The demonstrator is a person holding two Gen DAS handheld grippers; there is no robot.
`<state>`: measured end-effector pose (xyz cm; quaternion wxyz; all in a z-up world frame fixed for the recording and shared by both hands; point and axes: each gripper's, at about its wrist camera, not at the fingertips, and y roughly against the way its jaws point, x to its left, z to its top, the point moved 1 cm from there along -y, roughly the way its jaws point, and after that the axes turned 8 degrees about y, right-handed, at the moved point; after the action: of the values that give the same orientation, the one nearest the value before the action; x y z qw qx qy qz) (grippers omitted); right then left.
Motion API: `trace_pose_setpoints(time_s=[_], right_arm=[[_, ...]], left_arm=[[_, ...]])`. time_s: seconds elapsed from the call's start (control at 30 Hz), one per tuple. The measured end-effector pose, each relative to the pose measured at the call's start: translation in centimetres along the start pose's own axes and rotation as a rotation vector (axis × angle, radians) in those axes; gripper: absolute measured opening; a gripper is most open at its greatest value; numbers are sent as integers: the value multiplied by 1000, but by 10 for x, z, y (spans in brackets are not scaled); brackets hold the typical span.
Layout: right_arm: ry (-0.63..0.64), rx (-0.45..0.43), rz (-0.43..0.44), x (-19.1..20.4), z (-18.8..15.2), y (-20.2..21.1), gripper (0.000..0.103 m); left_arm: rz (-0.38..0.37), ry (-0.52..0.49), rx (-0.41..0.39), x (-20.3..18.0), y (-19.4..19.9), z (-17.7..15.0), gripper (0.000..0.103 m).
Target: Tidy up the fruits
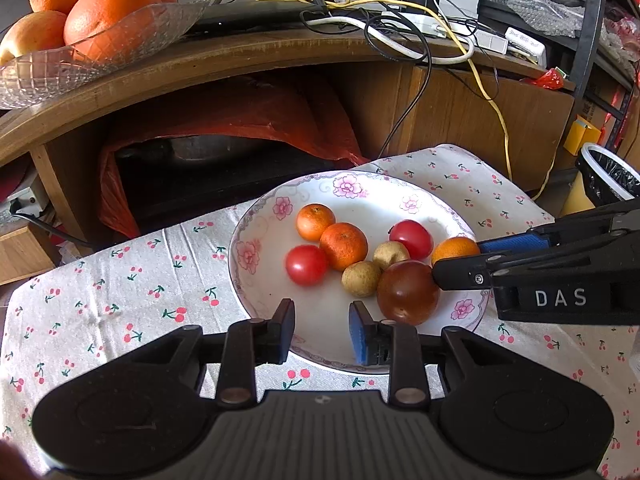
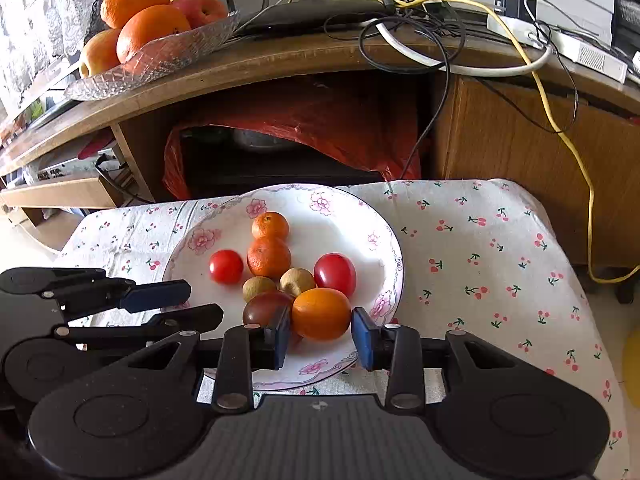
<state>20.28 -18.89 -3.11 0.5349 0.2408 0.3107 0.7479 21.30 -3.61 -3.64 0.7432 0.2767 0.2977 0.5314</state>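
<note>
A white floral plate point(image 1: 256, 240) point(image 2: 384, 240) holds several small fruits: two mandarins point(image 1: 343, 245), two red tomatoes point(image 1: 306, 265), two brown longans point(image 1: 361, 278), a dark tomato point(image 1: 407, 292) and an orange kumquat point(image 2: 321, 313) point(image 1: 455, 249). My right gripper point(image 2: 321, 332) is open with its fingers on either side of the orange kumquat, close to it; it enters the left wrist view from the right point(image 1: 460, 258). My left gripper point(image 1: 322, 332) is open and empty over the plate's near rim; it shows at the left in the right wrist view point(image 2: 196, 300).
The plate sits on a cherry-print cloth point(image 1: 120, 280) point(image 2: 480, 240). Behind is a wooden cabinet point(image 1: 480, 120) with a glass bowl of oranges and apples point(image 1: 100, 20) point(image 2: 160, 40), cables and a router on top. A bin point(image 1: 608, 176) stands at the right.
</note>
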Motion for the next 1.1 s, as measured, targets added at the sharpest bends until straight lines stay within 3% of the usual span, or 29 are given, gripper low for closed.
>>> trace_pose_setpoints(time_s=[0.47, 0.7, 0.93, 1.1], right_arm=[[-71, -54, -14, -12, 5, 13, 35], [-50, -55, -49, -7, -4, 25, 35], [-39, -18, -77, -1, -22, 44, 39], [-83, -26, -80, 2, -36, 67, 42]], left_arm=[[2, 20, -14, 4, 13, 2, 45], [21, 5, -4, -1, 20, -6, 56], [-2, 26, -25, -12, 41, -6, 76], [29, -14, -66, -27, 60, -9, 92]])
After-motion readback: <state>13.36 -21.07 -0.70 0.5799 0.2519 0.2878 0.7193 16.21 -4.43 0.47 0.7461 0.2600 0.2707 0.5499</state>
